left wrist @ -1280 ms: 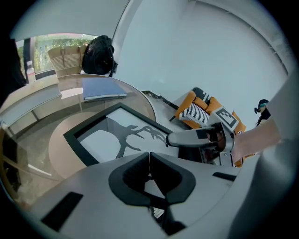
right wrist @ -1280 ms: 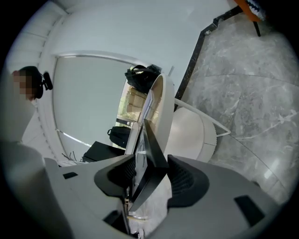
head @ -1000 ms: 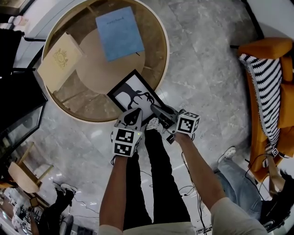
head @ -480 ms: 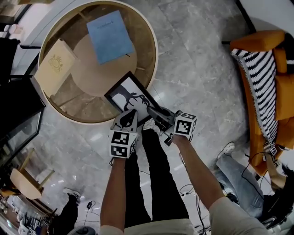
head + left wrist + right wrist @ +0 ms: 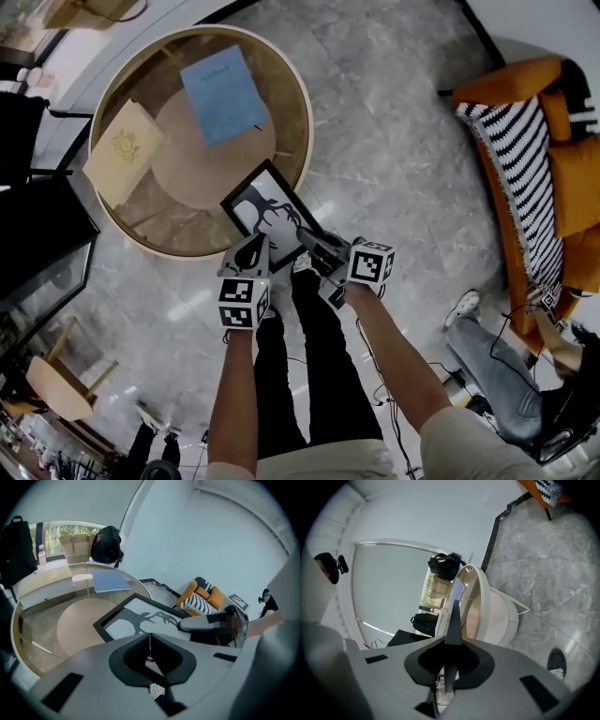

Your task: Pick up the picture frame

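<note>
A black-edged rectangular picture frame (image 5: 265,211), with a dark branching silhouette on a white ground, lies aslant across the near rim of a round bench (image 5: 192,164) with a glass top and a pale wooden rim. Its far corner is over the glass and its near corner sticks out past the rim, above the grey marble floor (image 5: 394,122). Both tools have it by the near edge. The left tool (image 5: 254,244) has its jaws drawn together on that edge, with the picture spreading away in front of them in the left gripper view. The right tool (image 5: 307,237) grips just beside it. In the right gripper view the frame stands edge-on between the jaws as a thin dark blade, and those jaws have just been closing onto it and now press on it. Whether the frame's far part touches the glass cannot be told. Further back on the bench lie a flat blue book (image 5: 223,94) and, well apart from it, a cream book with a gold emblem (image 5: 124,153). An orange armchair (image 5: 562,178) draped with a black-and-white striped throw (image 5: 520,159) stands off to the right on the floor.
</note>
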Available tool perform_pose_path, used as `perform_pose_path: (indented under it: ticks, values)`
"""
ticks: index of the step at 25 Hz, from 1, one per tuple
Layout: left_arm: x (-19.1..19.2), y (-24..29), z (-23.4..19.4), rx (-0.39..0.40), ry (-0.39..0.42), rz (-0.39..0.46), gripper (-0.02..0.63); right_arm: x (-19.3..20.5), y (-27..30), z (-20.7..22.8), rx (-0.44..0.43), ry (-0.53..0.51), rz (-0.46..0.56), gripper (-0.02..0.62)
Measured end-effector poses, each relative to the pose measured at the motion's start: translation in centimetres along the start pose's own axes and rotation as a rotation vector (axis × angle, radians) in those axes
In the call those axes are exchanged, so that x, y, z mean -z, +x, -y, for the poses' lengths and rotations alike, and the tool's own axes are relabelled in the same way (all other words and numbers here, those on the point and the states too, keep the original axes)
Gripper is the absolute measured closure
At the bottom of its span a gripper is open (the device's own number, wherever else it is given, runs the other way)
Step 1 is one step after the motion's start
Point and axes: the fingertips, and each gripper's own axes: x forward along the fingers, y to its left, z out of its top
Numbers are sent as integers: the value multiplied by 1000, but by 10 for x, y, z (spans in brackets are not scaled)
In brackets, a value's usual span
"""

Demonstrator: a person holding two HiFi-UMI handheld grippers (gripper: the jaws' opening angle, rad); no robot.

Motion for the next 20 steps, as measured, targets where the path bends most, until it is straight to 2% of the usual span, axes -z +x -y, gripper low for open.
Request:
perform_pose_path:
  ticks: [6,14,20]
  values:
    - [-15,-38,-6,-7,22,16,584,3,-5,-29,52,-53,52,541]
    - [-31,-100,-5,-3,43,48,584,10,-13,-73,97,-29,158,541]
    - [-48,-168,4,1,85,101,584,26,-26,-133,102,-7,208,541]
